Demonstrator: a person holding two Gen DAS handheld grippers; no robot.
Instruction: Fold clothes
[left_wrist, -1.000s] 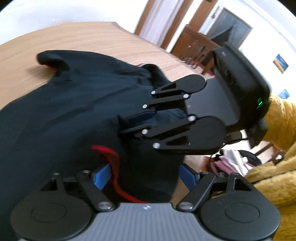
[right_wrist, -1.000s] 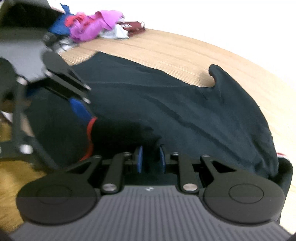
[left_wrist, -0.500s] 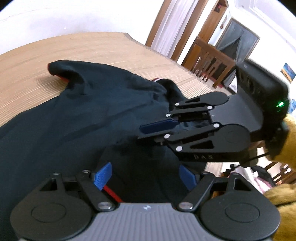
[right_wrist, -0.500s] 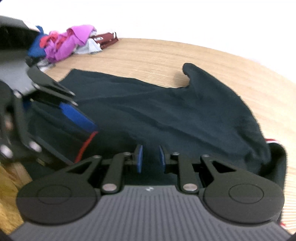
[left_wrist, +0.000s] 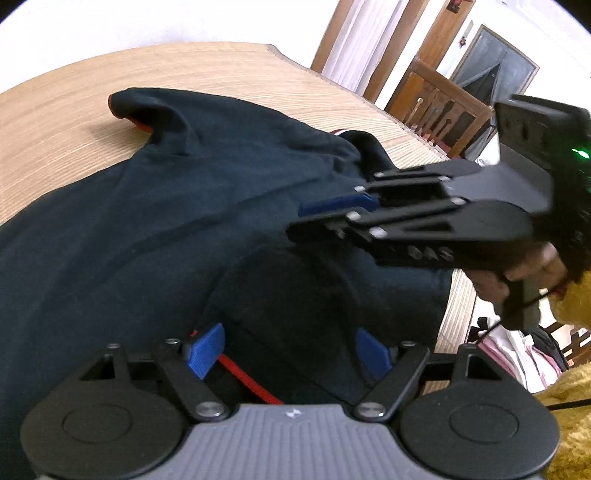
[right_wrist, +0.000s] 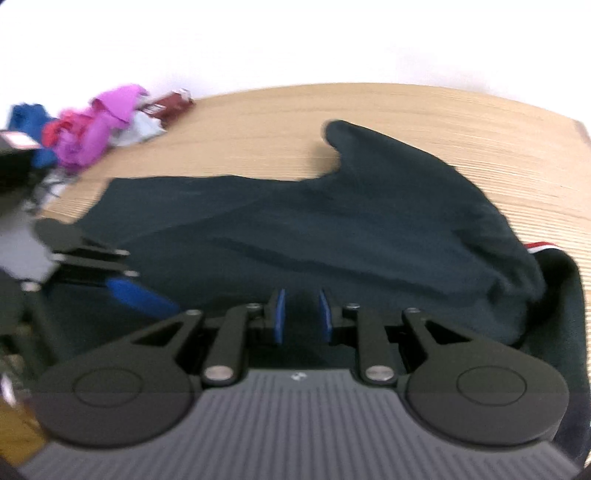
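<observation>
one dark garment (left_wrist: 177, 206) on wooden table (left_wrist: 74, 110)

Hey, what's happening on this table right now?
A person is folding a dark navy garment spread on a wooden table. The right gripper is pinching a fold of it near its front edge, while the left gripper hovers open over the cloth. A pile of colourful clothes waits at the far side.

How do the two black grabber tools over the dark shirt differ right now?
The left gripper has its blue pads spread wide, dark shirt cloth lying loosely between them; the right gripper's pads sit close together, dark fabric in the narrow gap. A red cord runs by the left gripper; none shows at the right one. Both are black with blue pads, angled down over the shirt.
</observation>
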